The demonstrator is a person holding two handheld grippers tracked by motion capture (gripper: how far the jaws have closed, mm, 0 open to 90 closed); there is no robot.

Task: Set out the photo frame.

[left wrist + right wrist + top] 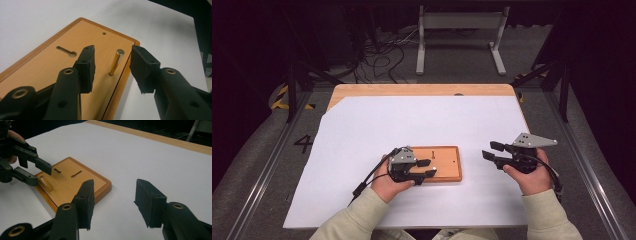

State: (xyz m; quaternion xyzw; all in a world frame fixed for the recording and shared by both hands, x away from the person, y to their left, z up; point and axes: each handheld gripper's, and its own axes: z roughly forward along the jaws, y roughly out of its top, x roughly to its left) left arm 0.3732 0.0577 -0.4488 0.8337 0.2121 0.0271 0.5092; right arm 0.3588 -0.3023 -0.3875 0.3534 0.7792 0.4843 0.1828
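The brass pin [115, 62] stood upright on the wooden board [50, 67], near the board's right-hand edge in the left gripper view, its long axis rising off the wood and leaning slightly up and right in that frame. It sat between the two black jaws of the left gripper [112, 66], a little ahead of the pads and closer to the right one, yet touching neither; the jaws stood partly apart with clear gaps either side, so nothing was held. From the right gripper view the same pin [46, 183] showed at centre left, with the left gripper [37, 173] bracketing it from the left edge of the frame.

In the high view the board [447, 162] lay at lower centre on the white sheet [422, 120], and the left gripper [428, 168] hung over its left end. The right gripper [491, 151] hovered well apart to the right, jaws parted on empty air and pointing towards the board.

The left hand was plainly the nearer. As I judged it, the coming grasp depended on nudging forward until the pads flanked the shaft squarely, then pinching across it.
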